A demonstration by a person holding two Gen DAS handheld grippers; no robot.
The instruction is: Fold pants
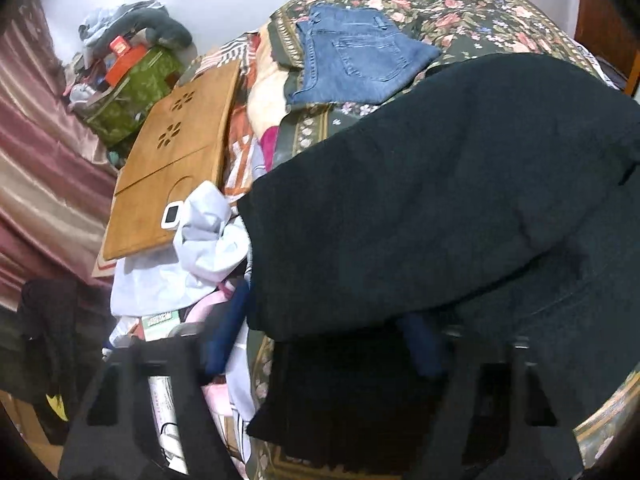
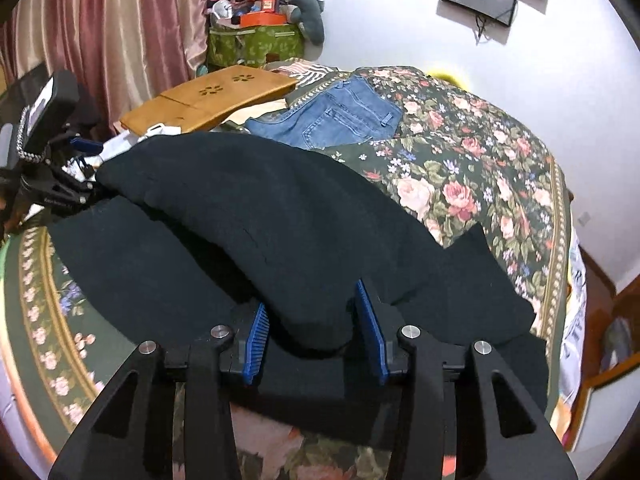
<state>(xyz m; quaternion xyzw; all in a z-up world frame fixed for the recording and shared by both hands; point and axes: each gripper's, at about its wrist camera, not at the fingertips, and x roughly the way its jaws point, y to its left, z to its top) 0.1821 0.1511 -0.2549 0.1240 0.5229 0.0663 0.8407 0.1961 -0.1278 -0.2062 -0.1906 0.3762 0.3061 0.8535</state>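
Note:
Black pants lie on the floral bedspread, with one part folded over the rest; they also fill the left wrist view. My right gripper is open, its blue pads on either side of the folded edge near me. My left gripper is at the pants' left end, its blue pads wide apart around the hanging black cloth; it also shows in the right wrist view.
Folded blue jeans lie at the far side of the bed. A wooden lap tray and loose pale clothes sit left of the pants. A green box piled with items stands by the pink curtain.

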